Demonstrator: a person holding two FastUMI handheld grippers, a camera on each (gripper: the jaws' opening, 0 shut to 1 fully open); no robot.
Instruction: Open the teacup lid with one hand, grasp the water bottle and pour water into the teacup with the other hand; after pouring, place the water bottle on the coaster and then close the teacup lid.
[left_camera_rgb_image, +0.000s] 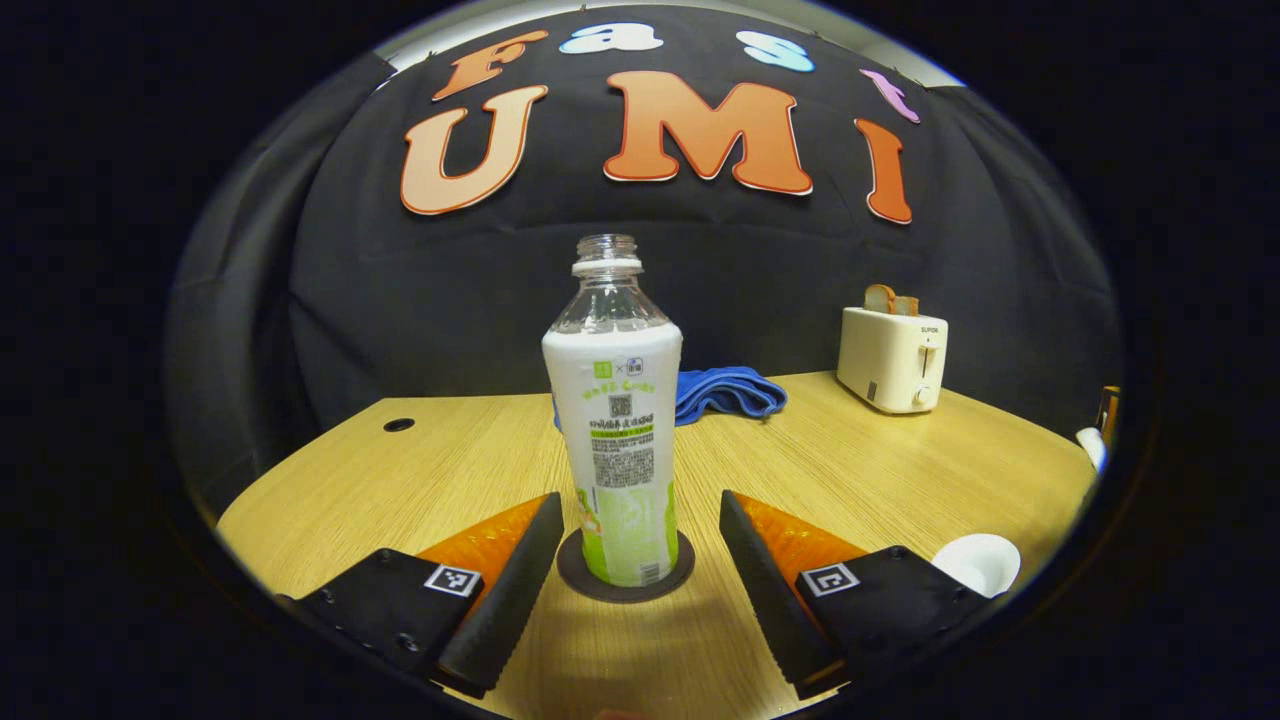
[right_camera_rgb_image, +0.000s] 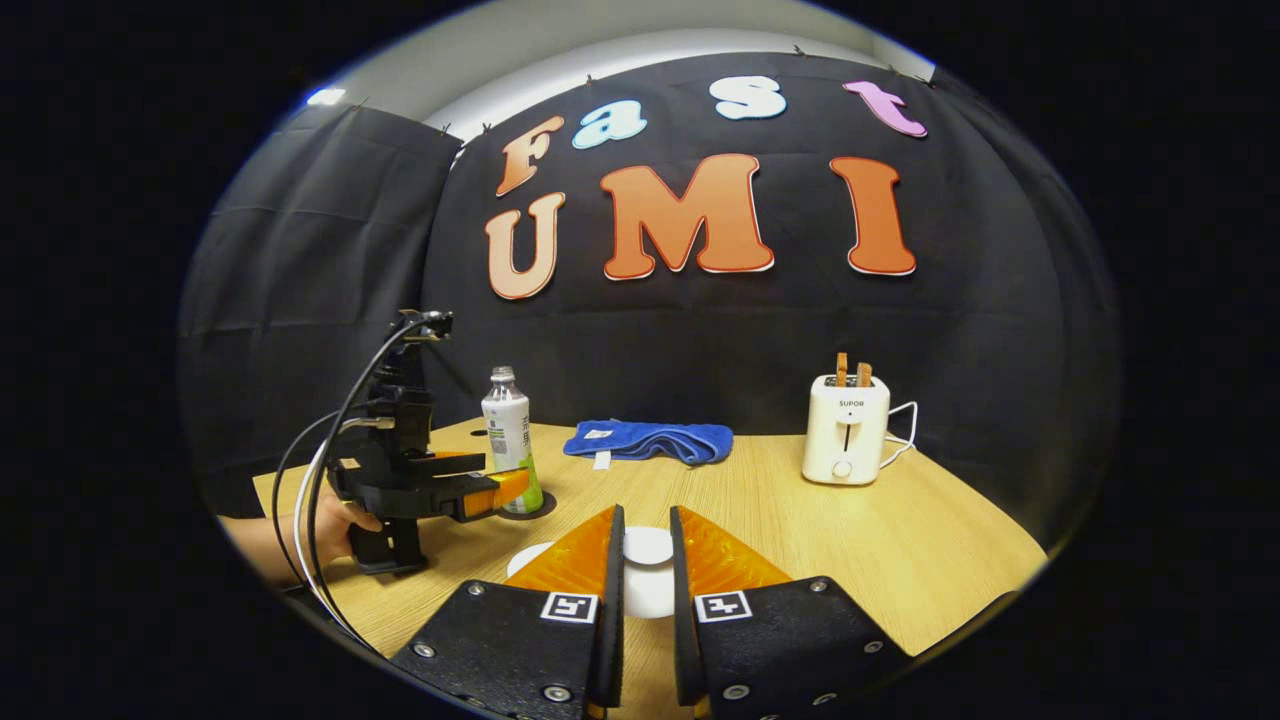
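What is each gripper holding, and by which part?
Right gripper pinches the white round teacup lid by its knob; left gripper, open, straddles the clear plastic water bottle untouched.

Left claw (left_camera_rgb_image: 635, 540): fingers spread wide, level, low over desk (left_camera_rgb_image: 860, 470), nothing touched by either finger. Same claw in right gripper view (right_camera_rgb_image: 505, 492): held horizontal, hand (right_camera_rgb_image: 345, 525) gripping handle from below, cables trailing off rear. Right claw (right_camera_rgb_image: 645, 580): fingers nearly closed, narrow gap, pointing forward, low over desk.
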